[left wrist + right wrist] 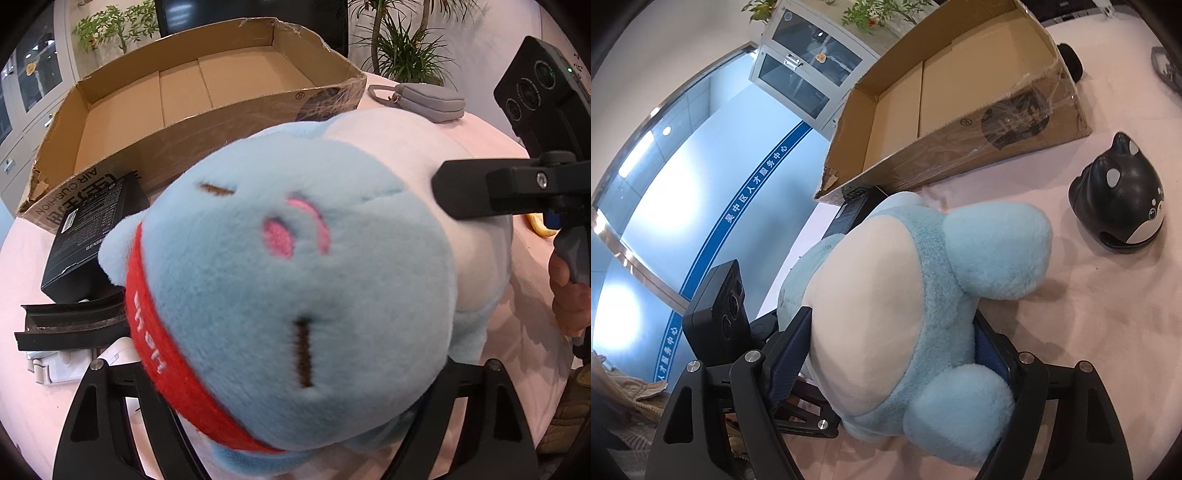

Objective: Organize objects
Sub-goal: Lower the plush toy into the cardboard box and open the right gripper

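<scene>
Left gripper [295, 424]: fingertips hidden beneath the blue plush toy's [295, 288] head; jaws wide, clamped on it, angled steeply down. Black box [92, 229] left of it, part hidden. Right gripper [894, 354]: blue pads pressed into the toy's body, tips buried in fur. Cardboard box [960, 110] lies ahead of both.

"AIR CUSHION" on the cardboard box [92, 192] wall.

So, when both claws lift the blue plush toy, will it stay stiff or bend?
The blue plush toy probably sags: its furry body bulges around the right claw. It looks light for its bulk. The rounded head at the left claw may squash.
</scene>
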Demonstrator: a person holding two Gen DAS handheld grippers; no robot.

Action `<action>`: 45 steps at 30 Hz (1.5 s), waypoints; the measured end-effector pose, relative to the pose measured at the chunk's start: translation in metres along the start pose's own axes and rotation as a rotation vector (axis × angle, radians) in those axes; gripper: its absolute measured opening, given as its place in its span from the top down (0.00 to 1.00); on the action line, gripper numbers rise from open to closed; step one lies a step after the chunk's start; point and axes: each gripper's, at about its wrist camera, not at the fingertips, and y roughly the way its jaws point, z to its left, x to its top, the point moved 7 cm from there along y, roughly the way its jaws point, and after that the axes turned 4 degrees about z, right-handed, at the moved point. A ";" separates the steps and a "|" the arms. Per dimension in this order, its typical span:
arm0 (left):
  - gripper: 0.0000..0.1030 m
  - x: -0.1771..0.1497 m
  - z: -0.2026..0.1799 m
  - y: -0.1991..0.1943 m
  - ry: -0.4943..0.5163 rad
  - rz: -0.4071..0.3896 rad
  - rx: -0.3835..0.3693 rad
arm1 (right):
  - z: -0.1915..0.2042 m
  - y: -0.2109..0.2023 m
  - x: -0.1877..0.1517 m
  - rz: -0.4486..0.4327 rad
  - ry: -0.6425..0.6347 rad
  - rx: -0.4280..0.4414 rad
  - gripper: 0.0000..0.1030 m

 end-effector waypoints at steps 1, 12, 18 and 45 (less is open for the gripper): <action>0.19 0.000 0.000 -0.001 0.001 -0.002 0.000 | 0.001 -0.001 0.000 -0.004 -0.006 -0.005 0.21; 0.21 0.005 0.002 -0.015 0.021 -0.058 0.016 | 0.020 -0.020 0.001 -0.048 -0.057 -0.029 0.22; 0.21 0.013 0.006 -0.031 0.032 -0.105 0.037 | 0.035 -0.030 0.006 -0.065 -0.100 -0.035 0.22; 0.21 0.220 0.104 -0.037 0.133 -0.292 0.137 | 0.075 -0.065 0.205 -0.258 -0.298 -0.108 0.22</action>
